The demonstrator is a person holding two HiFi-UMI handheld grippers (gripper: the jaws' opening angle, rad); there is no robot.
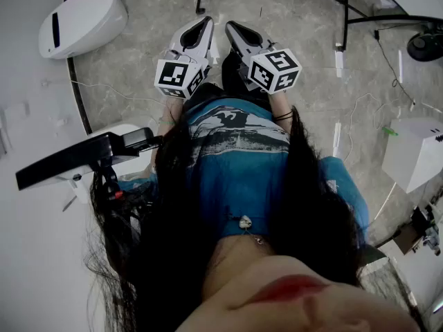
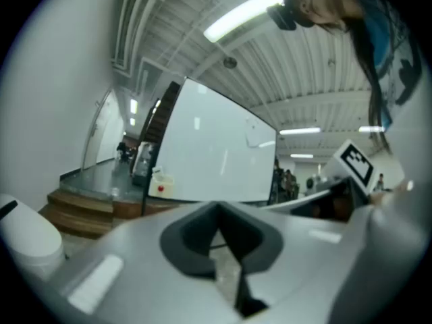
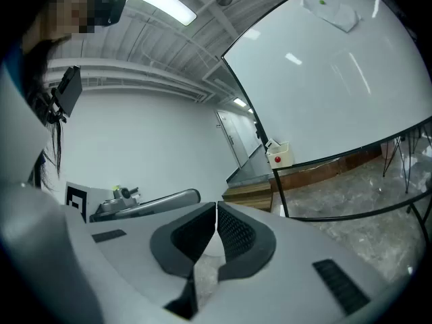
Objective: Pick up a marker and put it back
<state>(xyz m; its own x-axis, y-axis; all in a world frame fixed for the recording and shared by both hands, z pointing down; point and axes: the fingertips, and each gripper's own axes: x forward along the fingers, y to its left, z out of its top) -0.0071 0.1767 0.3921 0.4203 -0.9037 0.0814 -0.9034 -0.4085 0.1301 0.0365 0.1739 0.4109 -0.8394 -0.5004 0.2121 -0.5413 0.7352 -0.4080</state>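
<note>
No marker shows in any view. In the head view my two grippers are held side by side in front of the person's blue shirt (image 1: 239, 158), above a grey stone floor (image 1: 138, 68). The left gripper (image 1: 205, 22) and the right gripper (image 1: 230, 26) point away from the body, tips close together. Both are shut with nothing between the pads. The left gripper view shows its jaws (image 2: 217, 206) meeting in front of a whiteboard (image 2: 209, 154). In the right gripper view the ribbed pads (image 3: 216, 206) touch, with the same whiteboard (image 3: 337, 79) to the right.
A small white box with a red dot (image 3: 279, 155) sits at the whiteboard's lower corner. The board's black stand (image 1: 346, 12) crosses the floor ahead. A white rounded device (image 1: 82, 21), a black screen on an arm (image 1: 83, 156), a white box (image 1: 413, 151) and loose cables surround the person.
</note>
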